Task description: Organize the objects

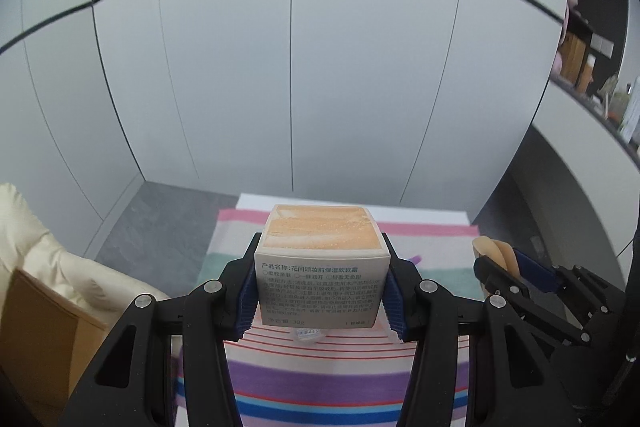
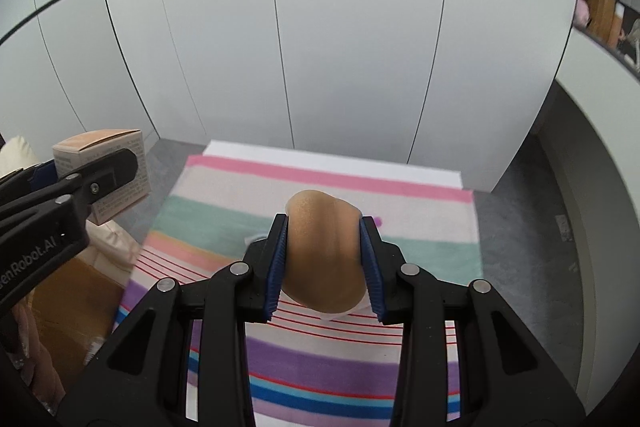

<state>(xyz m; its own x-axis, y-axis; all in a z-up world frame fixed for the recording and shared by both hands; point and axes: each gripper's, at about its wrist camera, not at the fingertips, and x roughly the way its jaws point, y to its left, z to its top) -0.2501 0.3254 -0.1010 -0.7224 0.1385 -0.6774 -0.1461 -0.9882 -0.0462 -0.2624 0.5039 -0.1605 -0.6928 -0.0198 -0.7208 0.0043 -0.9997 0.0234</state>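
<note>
Both grippers were clamped on cargo, lifted clear of the striped cloth [image 1: 320, 379] spread below them. Left gripper [image 1: 322, 297] held its blue pads [image 1: 248, 301] tight against the two sides of one small carton [image 1: 322, 267], peach on top with printed text on the face toward the camera. Right gripper [image 2: 326, 265] squeezed one rounded tan sponge [image 2: 324, 255] between its pads, the sponge bulging forward past the fingertips. From the right wrist view, the carton and left gripper sat off to the left; from the left view, the sponge sat to the right. Under the left gripper lay one small clear item [image 1: 308, 334], too small to identify.
</note>
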